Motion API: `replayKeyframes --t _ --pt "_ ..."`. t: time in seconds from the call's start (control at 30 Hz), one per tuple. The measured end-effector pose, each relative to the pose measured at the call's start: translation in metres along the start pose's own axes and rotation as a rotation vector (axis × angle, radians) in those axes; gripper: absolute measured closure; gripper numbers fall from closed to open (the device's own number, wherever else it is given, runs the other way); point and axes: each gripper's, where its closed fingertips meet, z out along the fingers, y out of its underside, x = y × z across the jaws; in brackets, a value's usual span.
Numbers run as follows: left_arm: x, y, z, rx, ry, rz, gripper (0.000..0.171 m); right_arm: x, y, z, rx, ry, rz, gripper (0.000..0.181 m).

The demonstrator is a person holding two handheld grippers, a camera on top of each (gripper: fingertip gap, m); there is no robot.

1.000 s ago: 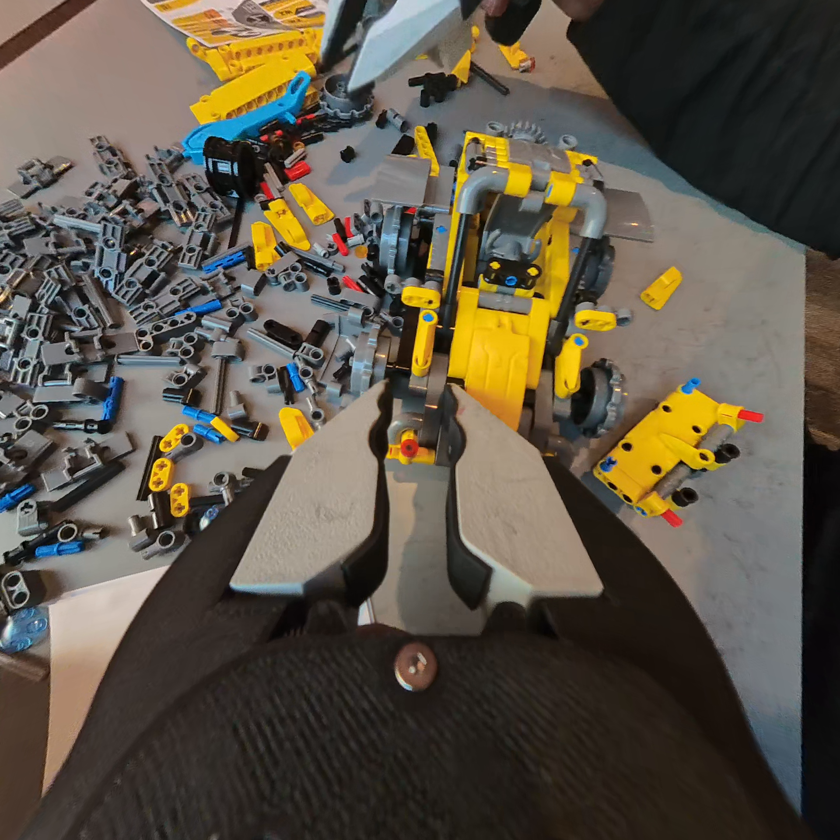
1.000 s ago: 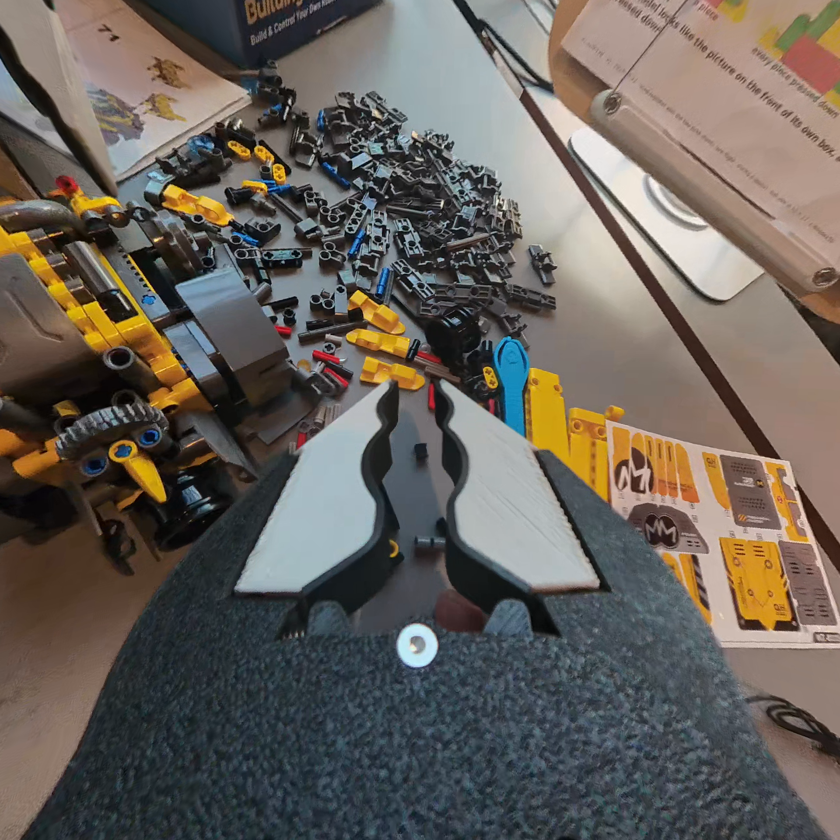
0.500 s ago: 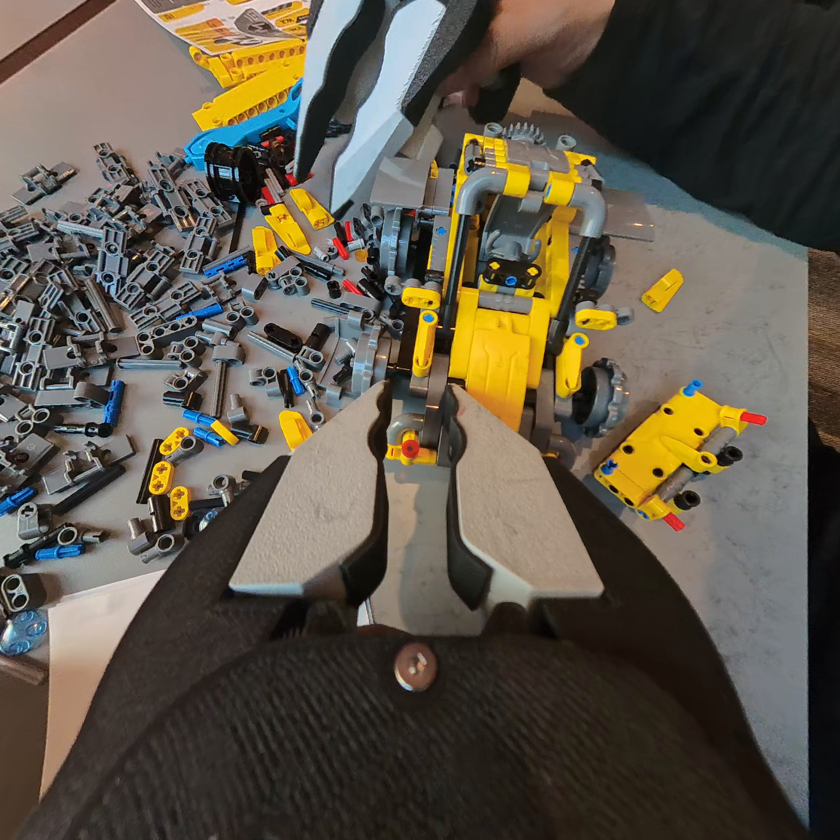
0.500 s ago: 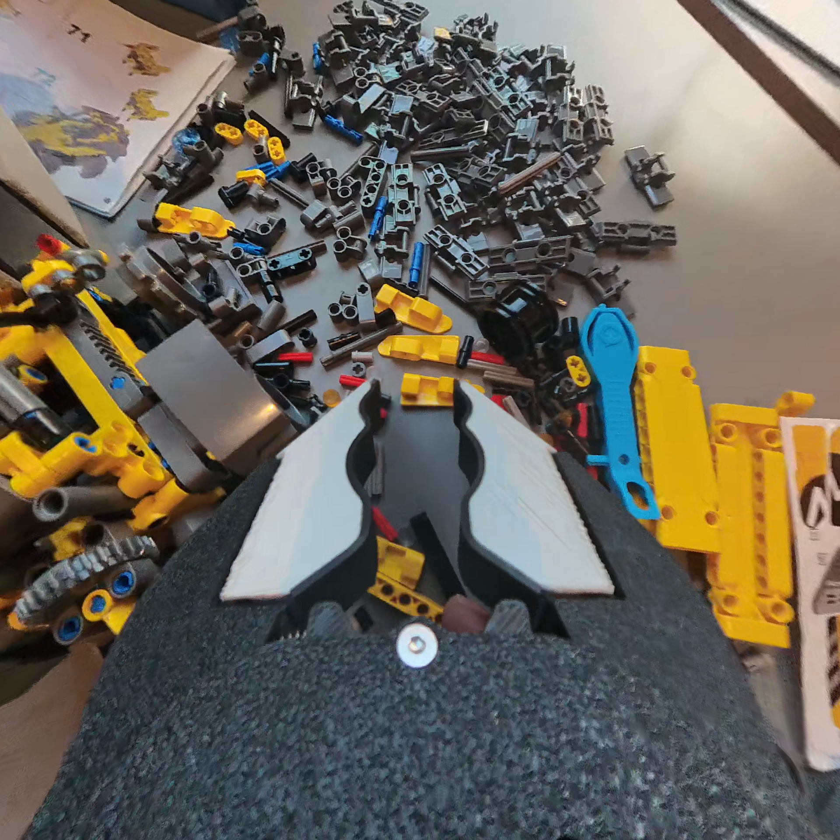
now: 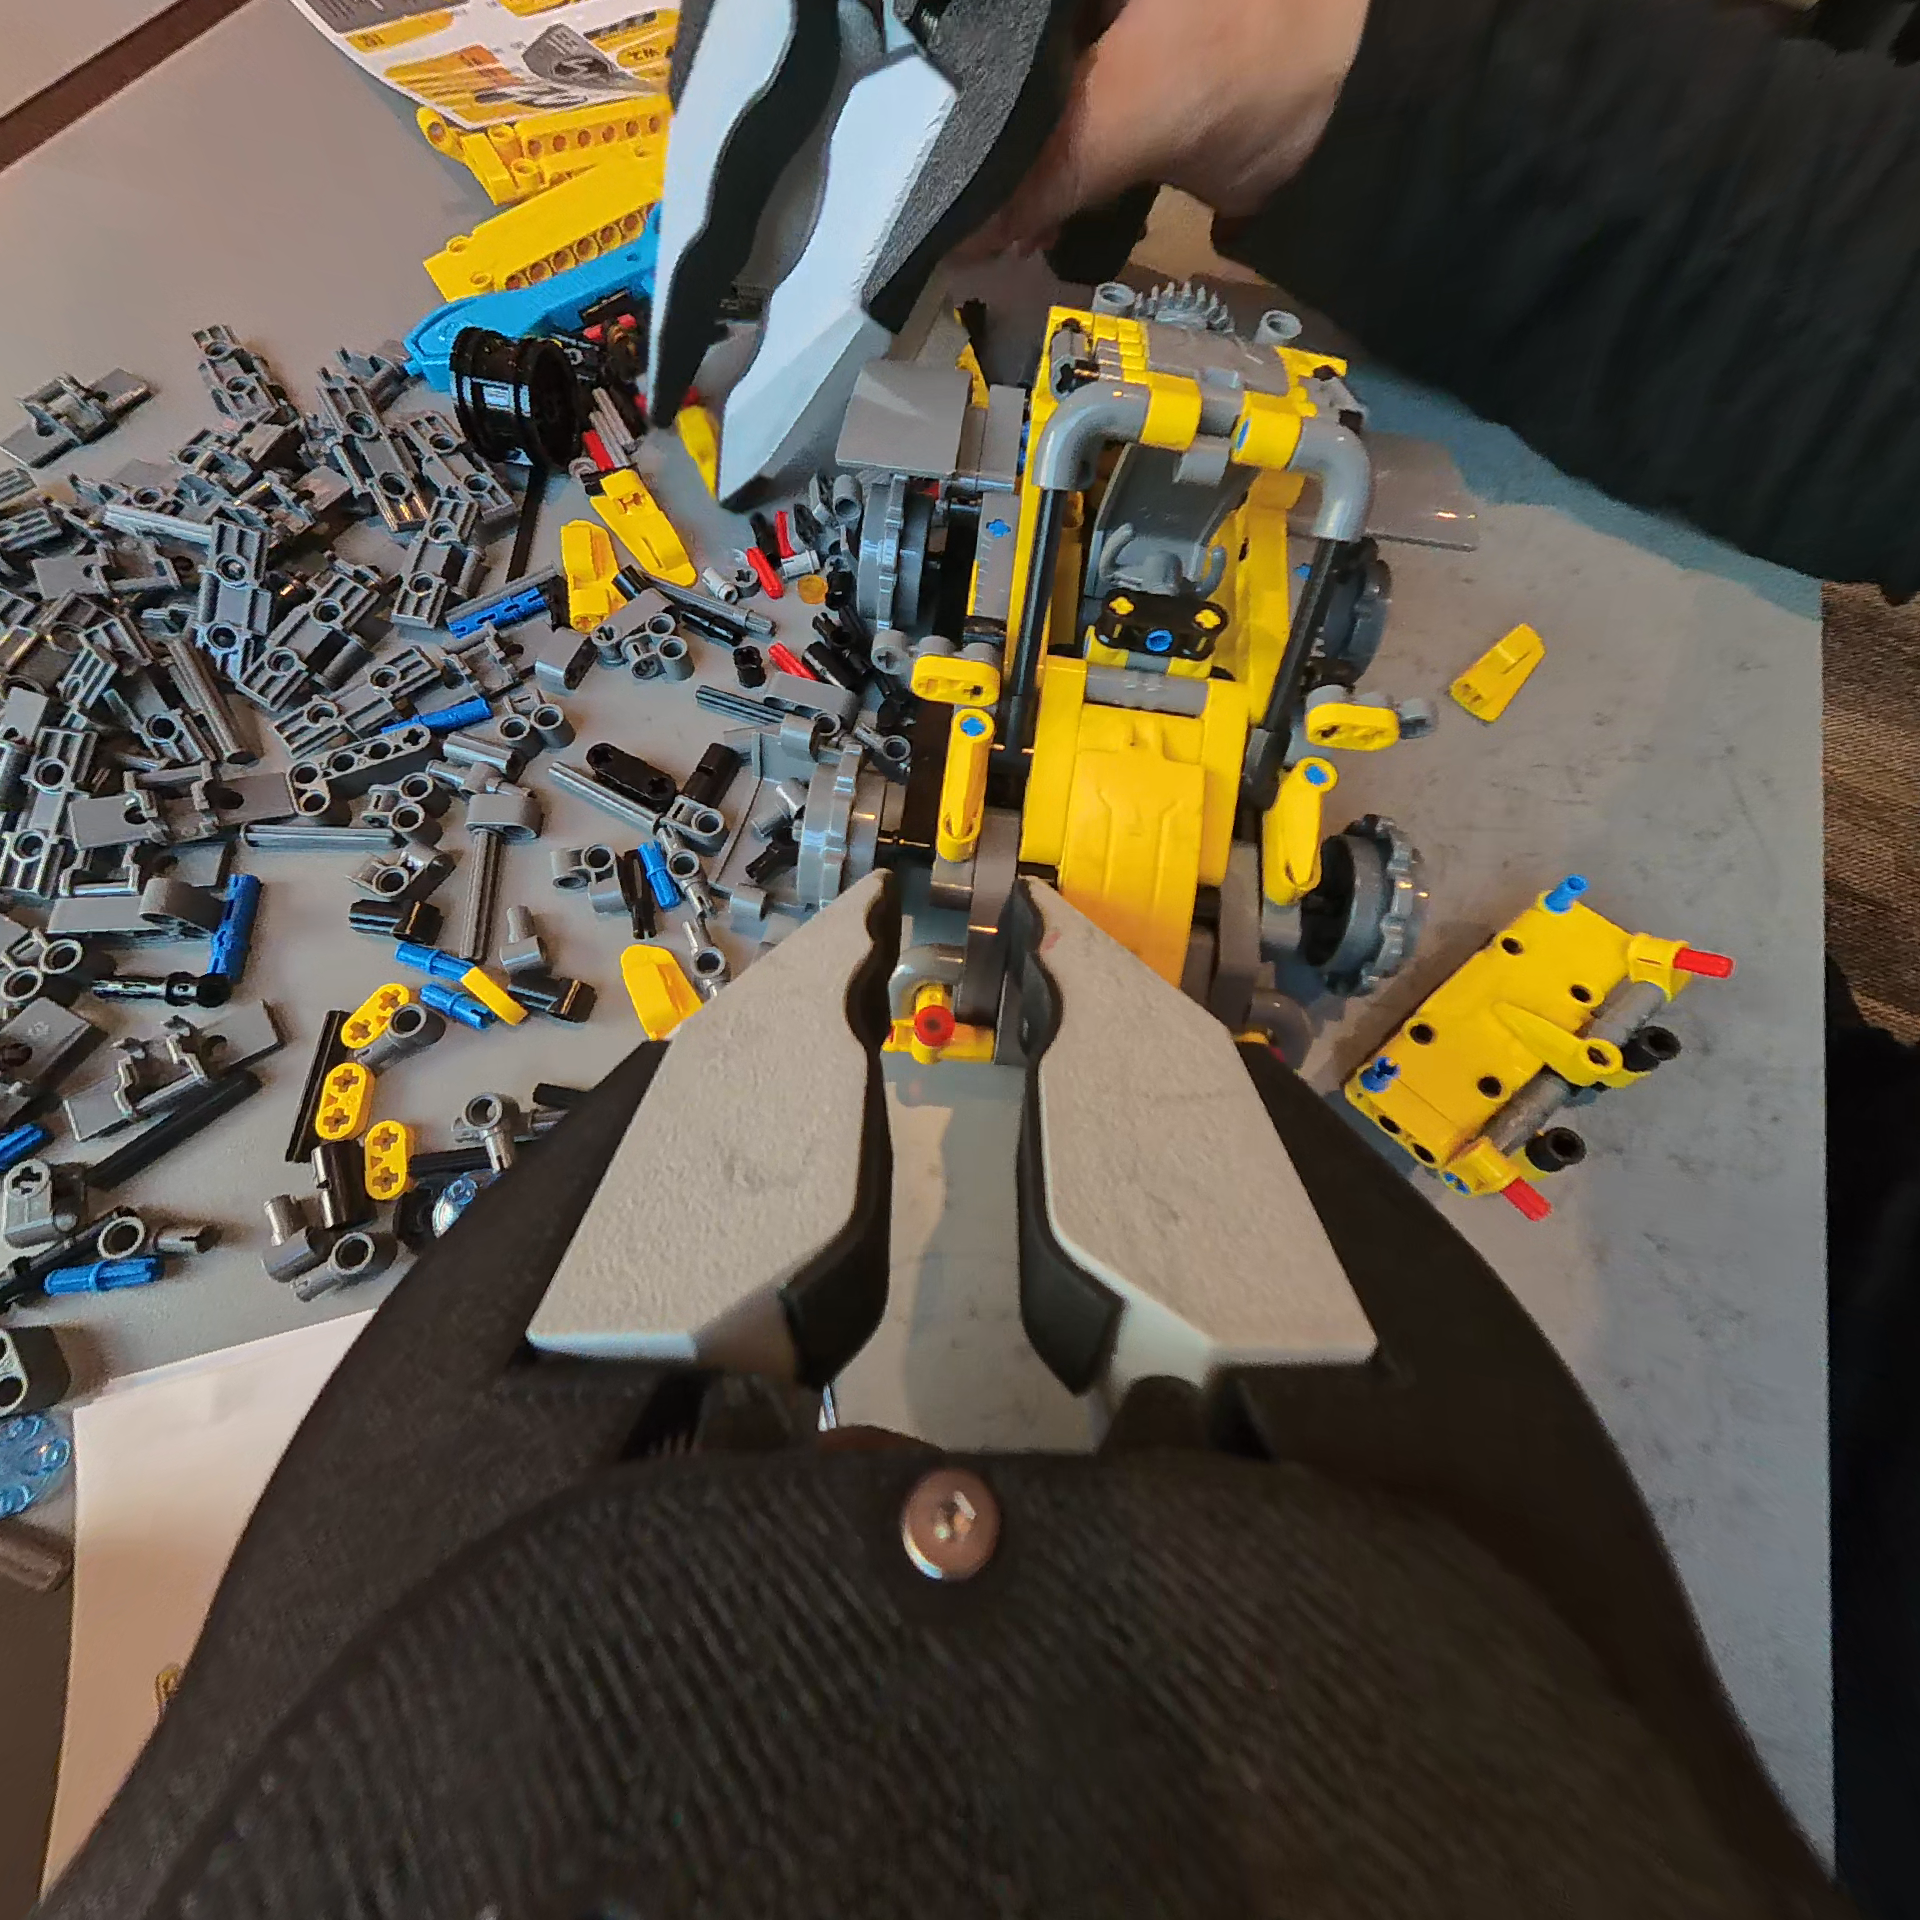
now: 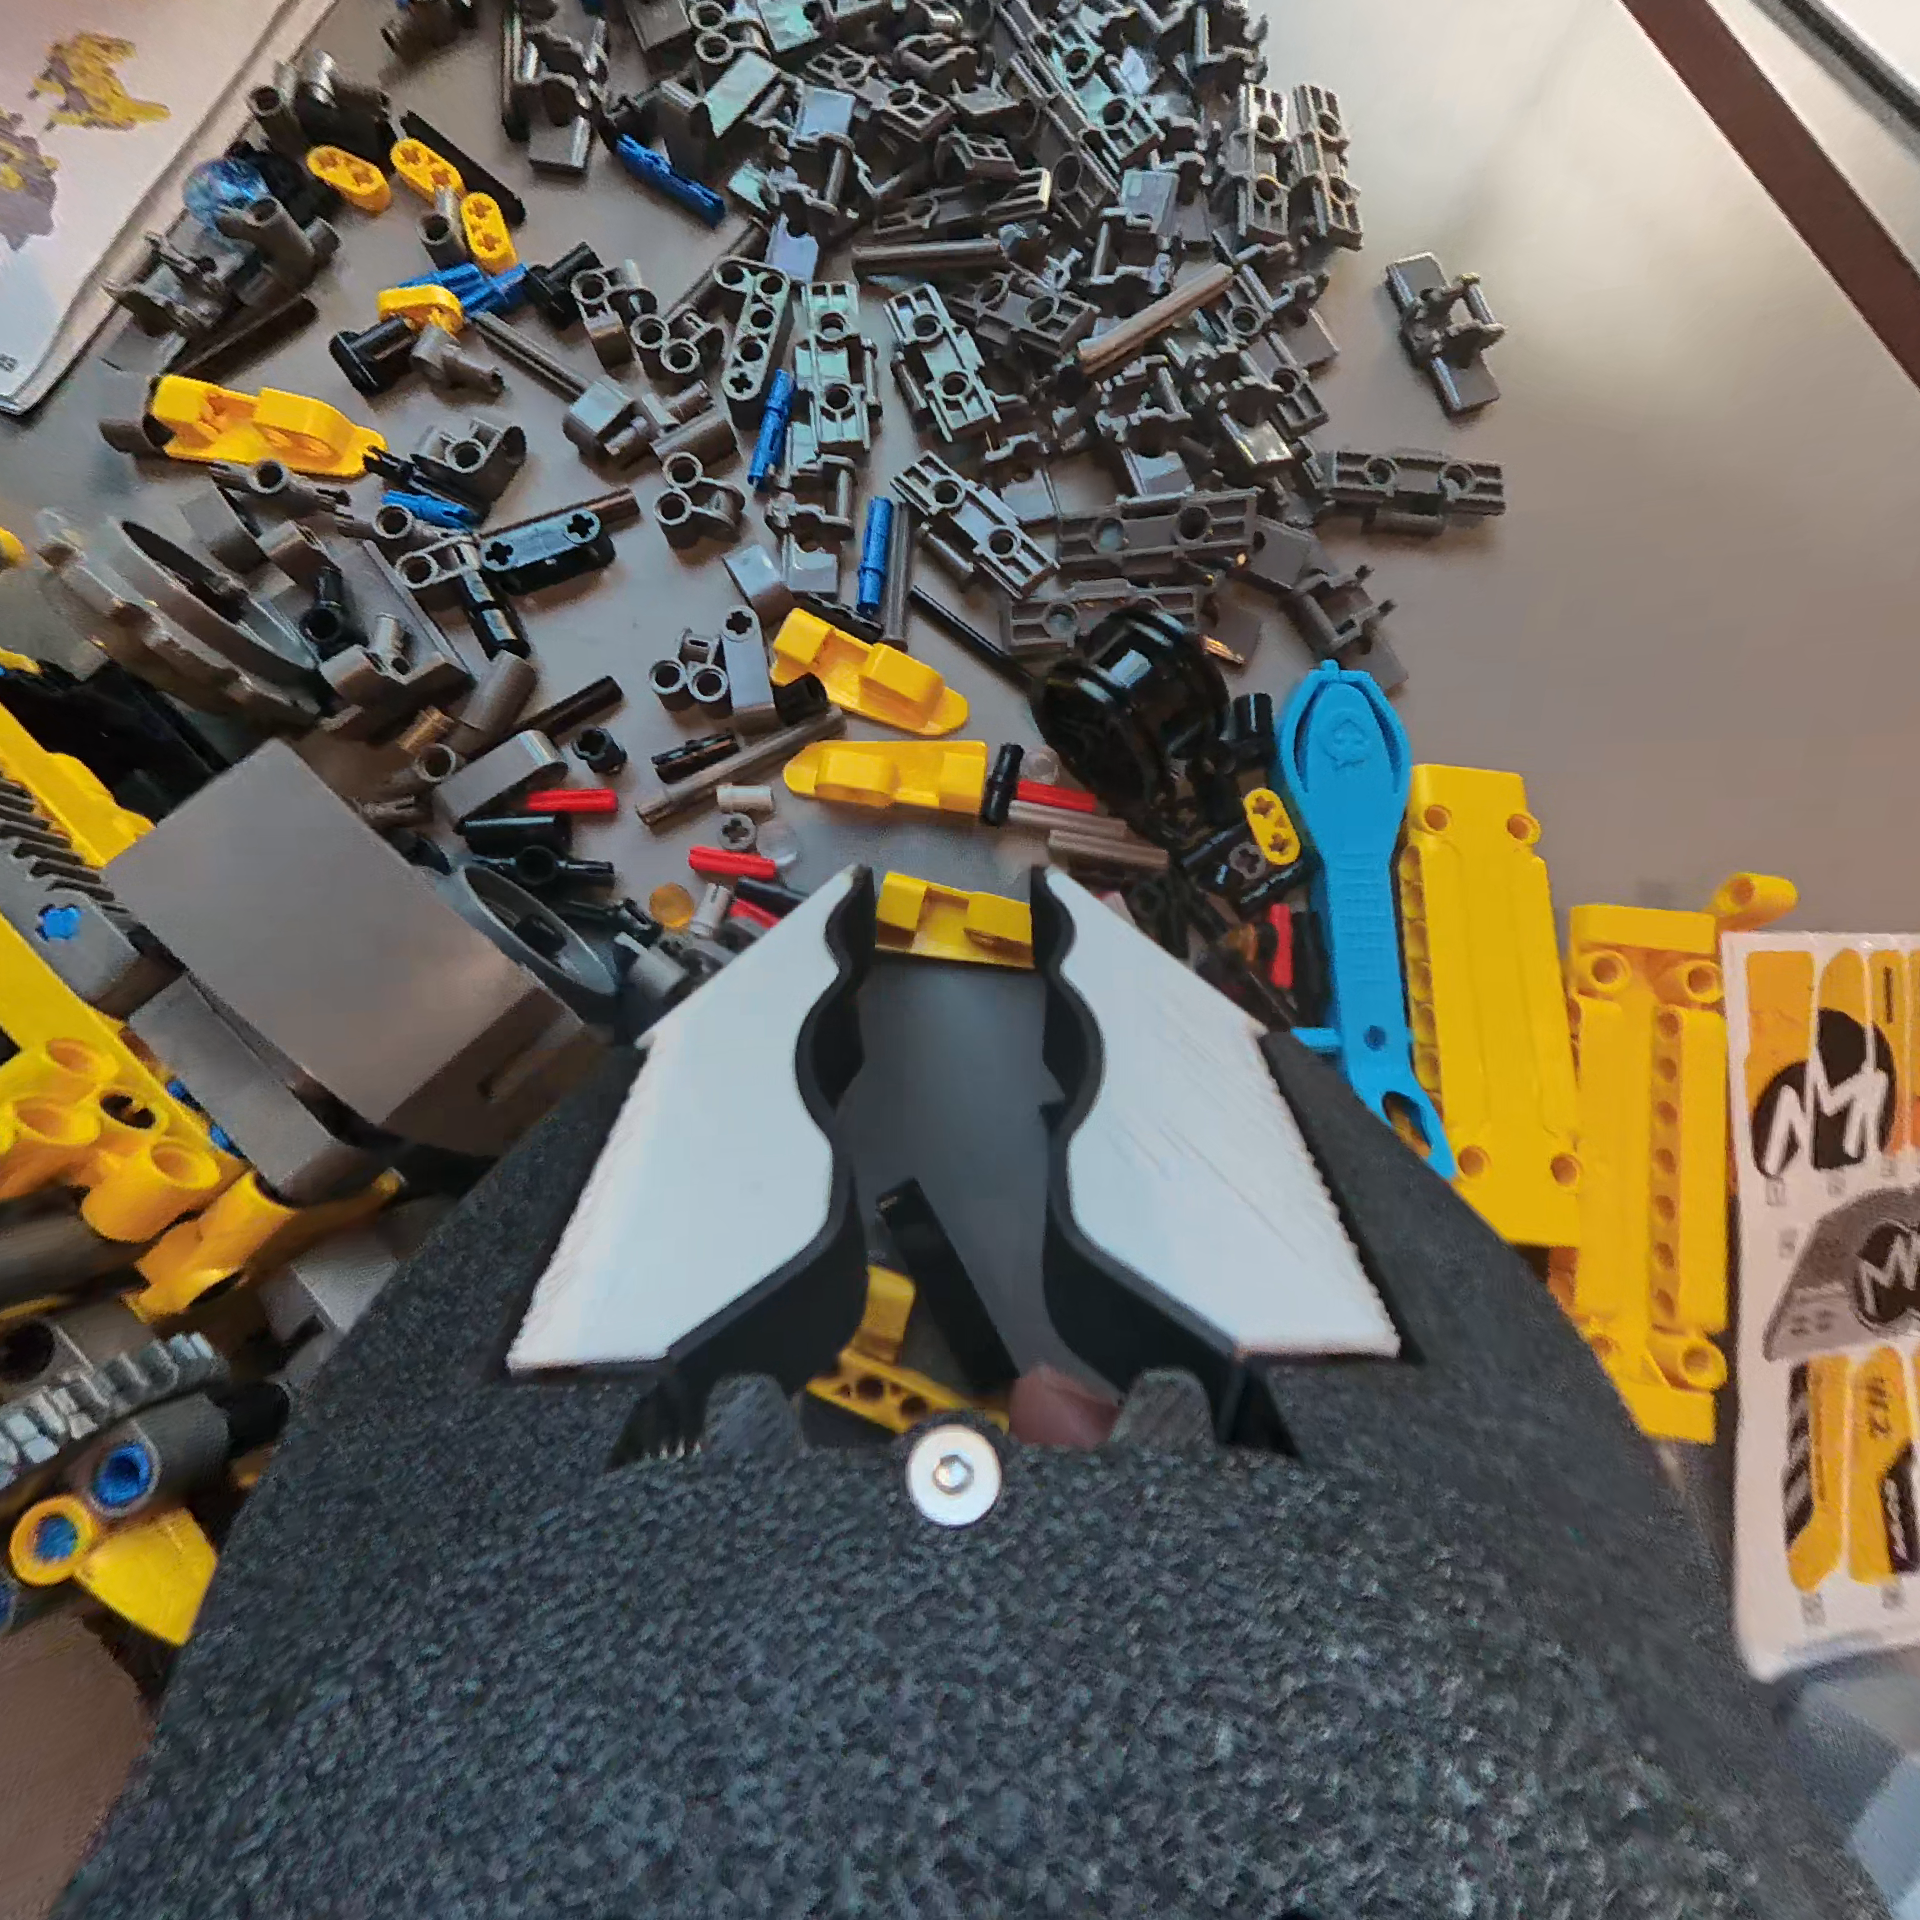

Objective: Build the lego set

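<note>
yellow model vehicle point(image 5: 1132, 727) upright, front clamped in left jaws

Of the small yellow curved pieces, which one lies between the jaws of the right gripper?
The yellow curved piece at the right gripper tips; the other two lie farther off, beside the black wheel.

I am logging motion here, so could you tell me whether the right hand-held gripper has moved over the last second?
Yes. The right hand-held gripper has come down and nearer, toward the yellow model.

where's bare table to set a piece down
Bare table lies right of the model, between the loose yellow wedge and the yellow block. Left of the model, the parts pile is crowded.
</note>
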Motion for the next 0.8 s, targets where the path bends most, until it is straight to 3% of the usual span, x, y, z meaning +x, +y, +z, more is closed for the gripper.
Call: replayKeyframes --t 0.27,0.6,0.8 --pt "0.002 0.000 0.001 0.001 0.001 0.007 0.156 0.005 -0.009 -0.018 0.102 -0.007 0.051 0.151" --pt "0.002 0.001 0.000 0.004 0.016 -0.005 0.154 -0.004 -0.004 -0.008 0.066 -0.037 0.044 0.150" --pt "0.003 0.001 0.001 0.007 0.028 -0.015 0.154 0.017 0.007 -0.016 0.028 0.065 0.068 0.159"
